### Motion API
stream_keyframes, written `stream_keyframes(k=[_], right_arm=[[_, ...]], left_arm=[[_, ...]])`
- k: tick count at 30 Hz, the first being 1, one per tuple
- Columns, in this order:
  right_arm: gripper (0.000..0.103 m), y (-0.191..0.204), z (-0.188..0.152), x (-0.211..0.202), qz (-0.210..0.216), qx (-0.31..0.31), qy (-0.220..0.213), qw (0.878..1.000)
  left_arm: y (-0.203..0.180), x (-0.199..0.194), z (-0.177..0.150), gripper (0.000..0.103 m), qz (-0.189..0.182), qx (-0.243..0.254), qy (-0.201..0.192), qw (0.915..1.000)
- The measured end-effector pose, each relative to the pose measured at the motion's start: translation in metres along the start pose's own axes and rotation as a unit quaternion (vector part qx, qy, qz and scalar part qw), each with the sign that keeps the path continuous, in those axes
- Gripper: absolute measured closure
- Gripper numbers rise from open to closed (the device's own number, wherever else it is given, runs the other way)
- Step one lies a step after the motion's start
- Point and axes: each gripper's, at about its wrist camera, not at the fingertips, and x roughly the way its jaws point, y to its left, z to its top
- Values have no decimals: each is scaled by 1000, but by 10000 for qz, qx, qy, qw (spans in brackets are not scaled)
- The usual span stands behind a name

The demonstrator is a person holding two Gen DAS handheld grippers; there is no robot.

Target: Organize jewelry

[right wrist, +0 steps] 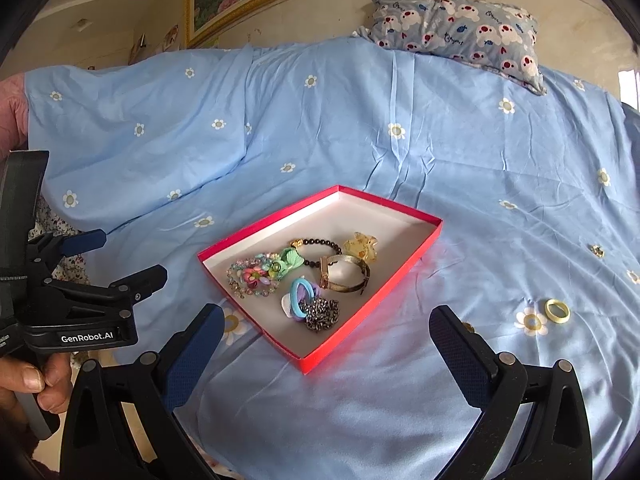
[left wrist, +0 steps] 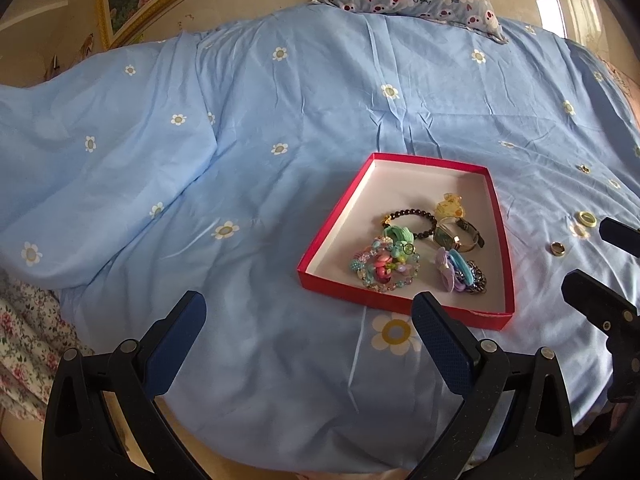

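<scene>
My right tool [right wrist: 326, 334] and left tool [left wrist: 308, 314], both spread and empty, hover before the red box [right wrist: 372, 300], presumably ready to collect the rings [right wrist: 557, 311] left on the bed [right wrist: 480, 200].

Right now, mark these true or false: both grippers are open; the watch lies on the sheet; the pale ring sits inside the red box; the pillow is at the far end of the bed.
1. Both the left gripper and the right gripper are open: true.
2. The watch lies on the sheet: false, it lies inside the red box.
3. The pale ring sits inside the red box: false, it lies on the sheet.
4. The pillow is at the far end: true.
</scene>
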Motion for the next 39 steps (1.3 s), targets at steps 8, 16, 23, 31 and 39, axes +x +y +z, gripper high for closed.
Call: stream_keyframes(k=[8, 16, 23, 31, 39], right_arm=[[0, -2, 2, -1, -3, 51, -68, 10000], [0, 2, -1, 2, 42, 16, 2, 10000], [0, 2, -2, 4, 49, 51, 28, 10000], [0, 0, -3, 6, 60, 80, 74, 9999], [0, -1, -4, 7, 66, 108, 111, 9999]], left_arm=[[1, -1, 1, 0, 34, -52, -59, 10000], [0, 1, 0, 0, -45, -63, 1, 10000], [-1, 1, 0, 0, -42, -64, 4, 10000], [-4, 4, -1, 0, -114, -62, 53, 9999], [-6, 7, -2, 0, -186, -66, 125, 9997]])
